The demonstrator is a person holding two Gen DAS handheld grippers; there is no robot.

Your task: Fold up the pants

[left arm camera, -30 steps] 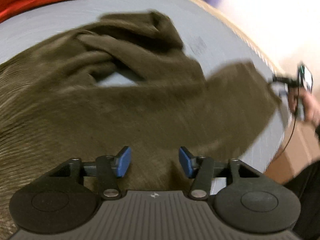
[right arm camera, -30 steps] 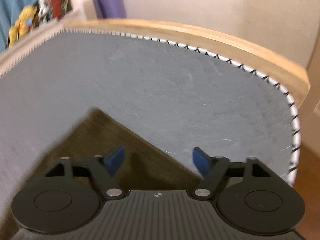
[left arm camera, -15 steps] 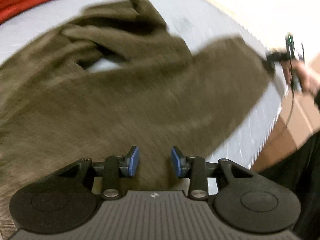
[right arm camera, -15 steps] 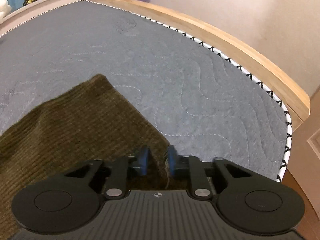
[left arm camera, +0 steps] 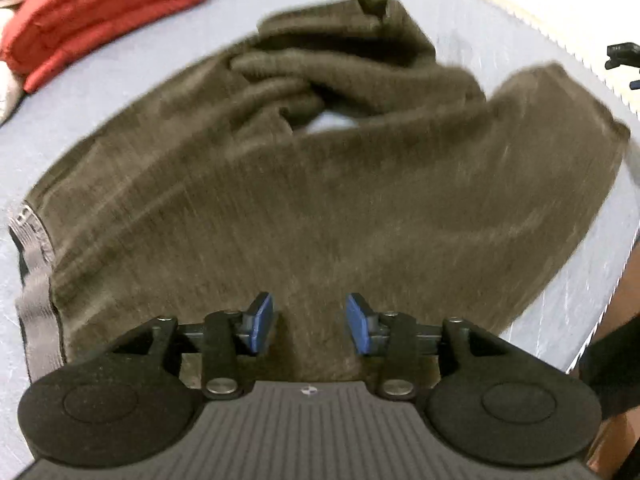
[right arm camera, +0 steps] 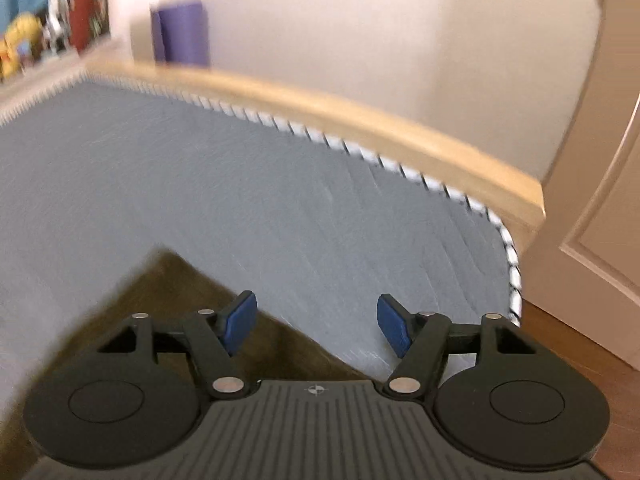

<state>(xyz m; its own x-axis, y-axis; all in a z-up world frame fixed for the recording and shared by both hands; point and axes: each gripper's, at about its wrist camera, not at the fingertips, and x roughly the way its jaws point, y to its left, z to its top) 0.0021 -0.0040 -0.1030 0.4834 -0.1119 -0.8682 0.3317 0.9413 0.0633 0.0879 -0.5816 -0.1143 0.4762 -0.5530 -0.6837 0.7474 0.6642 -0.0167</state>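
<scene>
Underneath, grey quilted mattress (right arm camera: 248, 184), wooden frame (right arm camera: 360, 120).

A folded red garment (left arm camera: 100, 12) lies far ahead and to the left of the left tool, on the blue-grey quilted mattress (right arm camera: 240, 184), with a bit of white cloth (left arm camera: 8, 92) just beside it at the frame's left edge. Ahead of the right tool, the mattress ends in black-and-white stitched piping (right arm camera: 400, 164) against a light wooden bed frame (right arm camera: 380, 128). Beyond that, a purple rolled mat (right arm camera: 182, 32) stands against the pale wall (right arm camera: 380, 28). Blurred colourful toys (right arm camera: 24, 44) sit far left. A panelled door (right arm camera: 600, 220) and wooden floor (right arm camera: 580, 344) lie to the right.
</scene>
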